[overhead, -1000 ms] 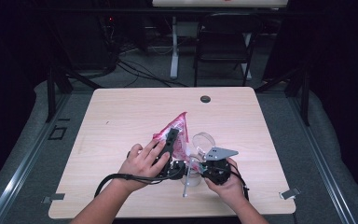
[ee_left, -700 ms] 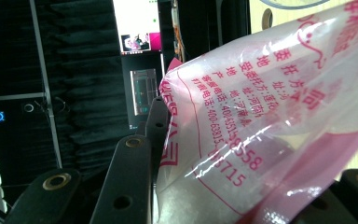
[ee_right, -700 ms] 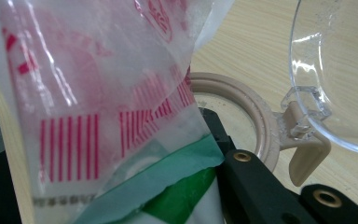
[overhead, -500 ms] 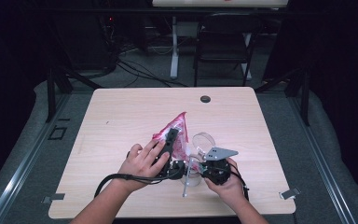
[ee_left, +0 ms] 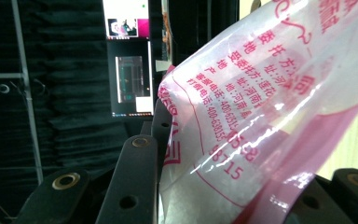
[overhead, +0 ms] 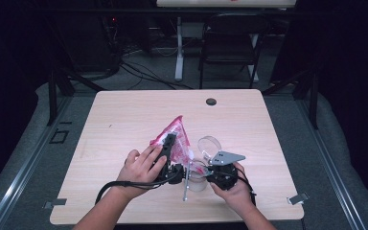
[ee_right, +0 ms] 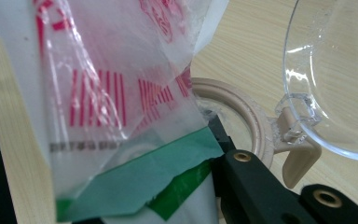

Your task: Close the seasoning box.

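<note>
Little changed – left claw (overhead: pixel 171 143) has just been closing on the pink-printed bag (overhead: pixel 178 136); right claw (ee_right: pixel 214 154) clamped on its green-taped corner. Print ends "98715".

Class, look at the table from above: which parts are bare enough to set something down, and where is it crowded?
The table is bare along its far half, apart from the small dark disc, and down its left and right edges. It is crowded near the front middle, where the bag, the jar and both hands meet.

Dark room, black chair (overhead: pixel 230 45) behind table (overhead: pixel 124 115)
</note>
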Tool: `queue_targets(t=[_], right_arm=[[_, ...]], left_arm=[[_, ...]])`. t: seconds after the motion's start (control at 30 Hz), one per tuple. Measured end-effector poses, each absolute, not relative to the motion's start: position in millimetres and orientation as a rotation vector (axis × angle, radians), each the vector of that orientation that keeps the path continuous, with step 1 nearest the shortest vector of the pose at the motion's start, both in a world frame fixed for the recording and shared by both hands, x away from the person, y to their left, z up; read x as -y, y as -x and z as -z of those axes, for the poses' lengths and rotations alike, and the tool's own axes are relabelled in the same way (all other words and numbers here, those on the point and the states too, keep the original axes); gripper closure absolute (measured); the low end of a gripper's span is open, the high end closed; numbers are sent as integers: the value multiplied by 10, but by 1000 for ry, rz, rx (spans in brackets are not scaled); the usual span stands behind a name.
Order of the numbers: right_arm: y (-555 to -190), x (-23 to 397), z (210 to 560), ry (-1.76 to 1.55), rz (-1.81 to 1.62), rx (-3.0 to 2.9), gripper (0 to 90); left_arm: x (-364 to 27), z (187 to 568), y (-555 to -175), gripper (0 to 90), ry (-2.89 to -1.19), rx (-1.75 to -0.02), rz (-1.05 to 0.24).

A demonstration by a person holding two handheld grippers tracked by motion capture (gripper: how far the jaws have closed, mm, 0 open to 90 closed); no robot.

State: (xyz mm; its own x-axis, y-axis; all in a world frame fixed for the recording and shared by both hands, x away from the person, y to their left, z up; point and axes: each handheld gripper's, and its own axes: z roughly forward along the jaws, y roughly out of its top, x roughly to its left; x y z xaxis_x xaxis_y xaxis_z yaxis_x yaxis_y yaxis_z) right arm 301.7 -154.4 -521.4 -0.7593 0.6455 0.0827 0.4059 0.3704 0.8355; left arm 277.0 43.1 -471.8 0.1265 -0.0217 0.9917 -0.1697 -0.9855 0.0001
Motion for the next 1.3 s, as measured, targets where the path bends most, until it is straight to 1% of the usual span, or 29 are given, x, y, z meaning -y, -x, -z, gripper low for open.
queue_targets(t=[0.3, 0.83, 0.9, 1.03, 1.2, 1.3], right_arm=[[-3011, 1560, 5187, -934, -1332, -2353, 900], [-2960, 1558, 5123, -914, -1354, -2345, 900], [-2959, 1557, 5114, -908, -1358, -2340, 900], [-2960, 1561, 5087, -900, -1375, -2332, 900], [-2934, 1543, 5056, -887, -1385, -2322, 900], [-2933, 1532, 5041, -887, -1397, -2317, 900]], left_arm=[[-486, 4758, -2775, 741, -2310, 126, -1956], [-631, 4877, -2783, 747, -2350, -47, -1829], [-649, 4895, -2789, 747, -2363, -82, -1792], [-687, 4924, -2789, 748, -2362, -125, -1756], [-759, 4987, -2797, 750, -2359, -215, -1652], [-789, 5026, -2799, 751, -2354, -260, -1611]])
